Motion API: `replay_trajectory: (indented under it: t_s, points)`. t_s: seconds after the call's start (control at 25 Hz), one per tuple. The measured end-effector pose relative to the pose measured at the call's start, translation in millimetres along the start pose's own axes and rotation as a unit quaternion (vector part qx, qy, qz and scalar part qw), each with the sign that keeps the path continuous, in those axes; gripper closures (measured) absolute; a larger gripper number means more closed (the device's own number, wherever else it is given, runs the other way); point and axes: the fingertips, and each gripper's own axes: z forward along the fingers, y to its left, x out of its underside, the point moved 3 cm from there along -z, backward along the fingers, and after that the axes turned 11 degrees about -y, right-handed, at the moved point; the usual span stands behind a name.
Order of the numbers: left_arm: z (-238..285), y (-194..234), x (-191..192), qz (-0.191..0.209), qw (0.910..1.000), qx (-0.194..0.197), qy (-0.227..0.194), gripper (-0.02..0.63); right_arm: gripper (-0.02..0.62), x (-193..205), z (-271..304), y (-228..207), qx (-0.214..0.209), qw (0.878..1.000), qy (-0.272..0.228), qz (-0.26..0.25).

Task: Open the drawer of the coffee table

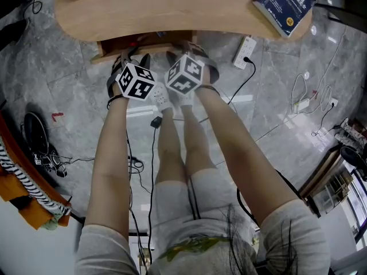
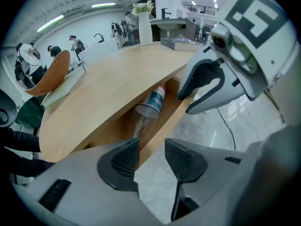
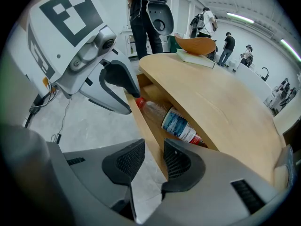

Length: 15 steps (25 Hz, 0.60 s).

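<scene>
Pale wood bench (image 1: 172, 10) with curved top stands on grey stone-tile floor (image 1: 63, 79). In head view, blue book (image 1: 285, 2) lies at top's right end, close to edge. In left gripper view, white vase (image 2: 145, 26) with flowers stands upright at far edge. Second book (image 2: 66, 86) lies flat near other end, curved wooden shell (image 2: 49, 74) on it. Drawer (image 1: 137, 43) stands out beneath top, plastic bottle (image 3: 175, 122) on its side inside. White power strip (image 1: 245, 51) and cable (image 1: 246, 85) lie on floor near bench.
</scene>
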Motion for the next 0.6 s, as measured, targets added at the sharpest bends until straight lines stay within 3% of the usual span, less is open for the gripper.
replay_trajectory:
  t_s: [0.6]
  points:
    - [-7.1,-13.1,10.2,-0.004,1.0,0.001,0.005,0.451,0.472,6.3,-5.6,15.0,-0.002,1.0,0.005,0.003]
